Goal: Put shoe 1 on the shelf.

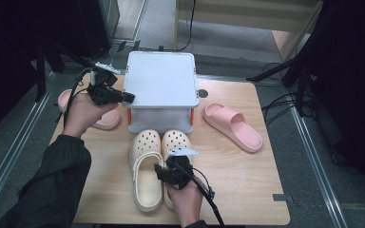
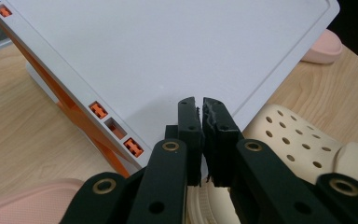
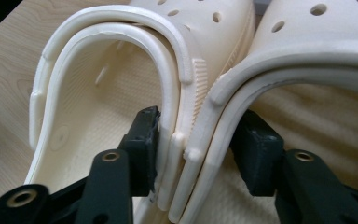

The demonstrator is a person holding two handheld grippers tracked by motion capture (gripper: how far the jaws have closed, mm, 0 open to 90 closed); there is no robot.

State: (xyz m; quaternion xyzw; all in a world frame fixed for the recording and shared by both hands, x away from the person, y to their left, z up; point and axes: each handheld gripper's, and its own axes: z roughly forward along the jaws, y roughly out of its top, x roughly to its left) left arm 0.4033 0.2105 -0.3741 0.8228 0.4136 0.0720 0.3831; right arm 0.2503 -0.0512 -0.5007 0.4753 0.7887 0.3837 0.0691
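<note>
Tabletop: right gripper [image 3: 200, 140] (seemingly) around clogs [image 3: 191, 93]

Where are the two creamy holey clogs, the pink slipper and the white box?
Pair of cream foam clogs with holes [image 1: 145, 164]: high view, on the left clog's strap.
Pink foam slide slipper [image 1: 233, 126]: high view, on its wide band.
White plastic box with orange clips [image 1: 160, 78]: high view, middle of its lid.

Evenly lit table, dark surroundings; soft, slightly blurred pictures, light perhaps from overhead.
</note>
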